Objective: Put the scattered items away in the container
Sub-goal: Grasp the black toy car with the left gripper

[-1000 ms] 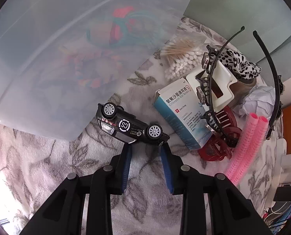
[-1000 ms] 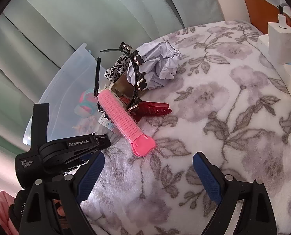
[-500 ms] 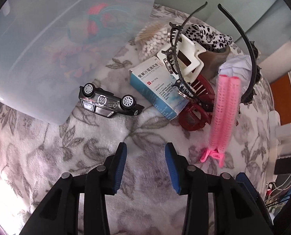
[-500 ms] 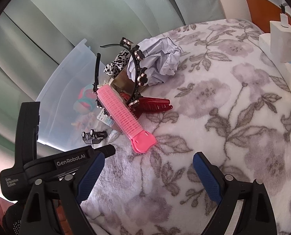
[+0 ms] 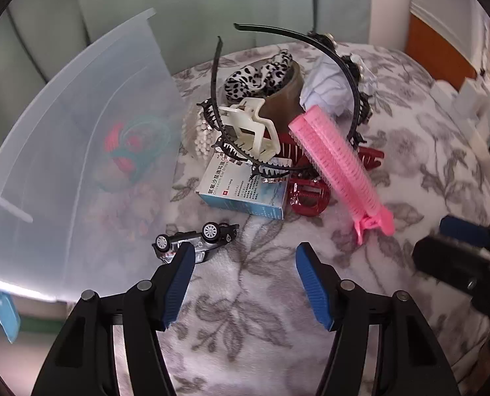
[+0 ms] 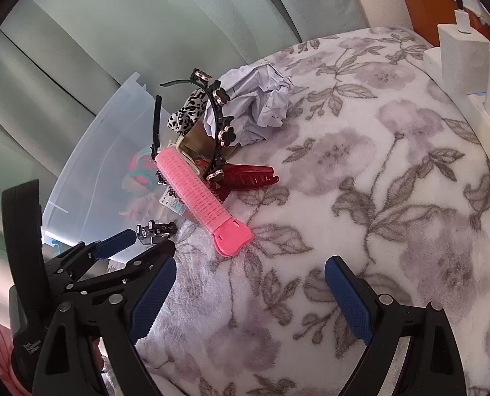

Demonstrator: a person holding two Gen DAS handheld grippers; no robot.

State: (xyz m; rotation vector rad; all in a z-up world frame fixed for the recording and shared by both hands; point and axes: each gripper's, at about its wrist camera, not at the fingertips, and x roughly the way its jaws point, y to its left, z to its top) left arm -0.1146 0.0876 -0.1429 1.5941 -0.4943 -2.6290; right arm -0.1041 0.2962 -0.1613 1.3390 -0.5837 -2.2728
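Note:
A small black toy car [image 5: 208,236] lies overturned on the floral blanket, right beside the translucent plastic bin [image 5: 80,125]. My left gripper [image 5: 245,250] hangs over the blanket with its jaws opening and nothing between them. Its left fingertip covers part of the car. Beyond it is a pile: a blue-white medicine box [image 5: 245,191], a pink hair roller clip [image 5: 337,161], a cream claw clip [image 5: 248,128], a red claw clip [image 5: 307,194] and black headbands. My right gripper [image 6: 250,280] stands open over bare blanket, short of the pink clip [image 6: 199,194].
The bin holds colourful toys [image 5: 129,145]. The pile also has cotton swabs [image 5: 202,138], a leopard scrunchie [image 5: 258,79], a brown tape roll [image 5: 281,102] and crumpled paper [image 6: 255,99]. White boxes [image 6: 462,52] line the blanket's right edge. A grey-green curtain hangs behind.
My left gripper has rolled, drawn back from the bin a little and spread its jaws wider; the car now sits at its left fingertip. The right gripper has kept still.

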